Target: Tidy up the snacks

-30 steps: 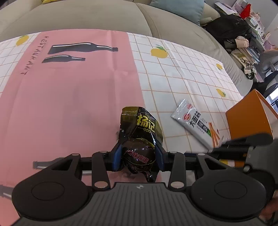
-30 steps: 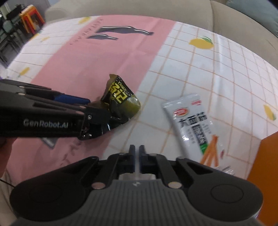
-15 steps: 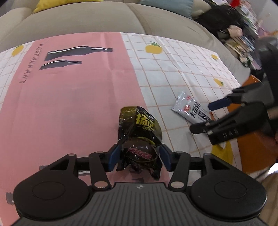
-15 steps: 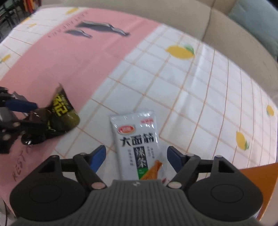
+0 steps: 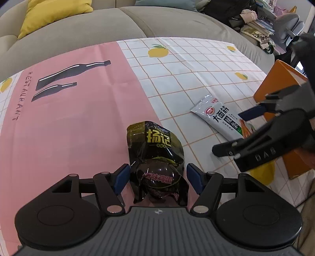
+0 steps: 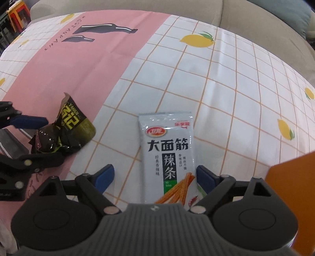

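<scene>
A crumpled black snack packet (image 5: 157, 153) with yellow lettering lies on the pink part of the cloth. My left gripper (image 5: 158, 178) straddles its near end. The jaws are opening, and a small gap shows between each blue pad and the foil. A white spicy-strip packet (image 6: 167, 149) lies flat on the checked part. My right gripper (image 6: 154, 176) stands over its near end, jaws opening. The right pad sits just beside the packet's edge and the left pad is well clear. In the left wrist view the right gripper (image 5: 236, 132) hovers over that white packet (image 5: 216, 116).
An orange box (image 5: 279, 88) stands at the right edge of the cloth, close to the right gripper; its corner (image 6: 291, 177) also shows in the right wrist view. A grey sofa (image 5: 118, 25) with a yellow cushion (image 5: 53, 11) runs behind the pink and checked cloth (image 5: 69, 128).
The left jaws have spread away from the black packet they pinched. The right gripper went from shut to wide open and shifted right, over the white packet.
</scene>
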`<state>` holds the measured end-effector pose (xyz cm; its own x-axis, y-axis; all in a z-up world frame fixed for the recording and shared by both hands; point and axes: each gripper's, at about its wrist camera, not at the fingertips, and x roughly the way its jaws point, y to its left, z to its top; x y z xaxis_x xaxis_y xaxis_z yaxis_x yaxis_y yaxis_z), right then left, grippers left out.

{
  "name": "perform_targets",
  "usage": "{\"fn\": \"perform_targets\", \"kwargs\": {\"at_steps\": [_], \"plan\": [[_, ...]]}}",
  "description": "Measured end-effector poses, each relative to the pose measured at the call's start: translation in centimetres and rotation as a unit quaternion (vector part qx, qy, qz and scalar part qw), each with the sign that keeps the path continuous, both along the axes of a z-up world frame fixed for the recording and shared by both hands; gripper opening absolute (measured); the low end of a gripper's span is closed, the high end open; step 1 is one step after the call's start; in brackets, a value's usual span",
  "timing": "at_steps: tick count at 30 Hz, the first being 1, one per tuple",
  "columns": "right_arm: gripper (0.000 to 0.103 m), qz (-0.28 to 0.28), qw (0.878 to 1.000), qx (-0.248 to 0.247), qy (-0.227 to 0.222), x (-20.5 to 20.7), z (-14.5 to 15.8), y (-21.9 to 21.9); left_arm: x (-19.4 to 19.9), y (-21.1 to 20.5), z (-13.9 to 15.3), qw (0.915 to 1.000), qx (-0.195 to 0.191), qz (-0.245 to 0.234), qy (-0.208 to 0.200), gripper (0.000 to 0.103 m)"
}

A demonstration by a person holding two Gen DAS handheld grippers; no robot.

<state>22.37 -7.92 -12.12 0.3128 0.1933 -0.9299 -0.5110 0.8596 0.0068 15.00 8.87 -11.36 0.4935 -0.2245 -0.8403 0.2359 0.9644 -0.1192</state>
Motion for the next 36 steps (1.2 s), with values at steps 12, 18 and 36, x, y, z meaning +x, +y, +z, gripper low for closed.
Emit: {"fn": "perform_targets", "kwargs": {"at_steps": [12,18,36], "plan": [[0.049,-0.045,0.998,0.018,-0.039,-3.0,0.4,0.9,-0.7,-0.2,-0.1,0.999,-0.009,0.044,0.001,0.063],[0.046,-0.075,0.996,0.042,-0.036,-4.6,0.6,0.8,-1.3,0.6,0.0,0.9924,-0.058,0.107,0.015,0.061],[0.044,-0.15,0.977,0.149,-0.032,-10.5,3.9,-1.6,-5.4,1.2,2.8,0.9652,-0.17,0.197,0.025,0.059]]}}
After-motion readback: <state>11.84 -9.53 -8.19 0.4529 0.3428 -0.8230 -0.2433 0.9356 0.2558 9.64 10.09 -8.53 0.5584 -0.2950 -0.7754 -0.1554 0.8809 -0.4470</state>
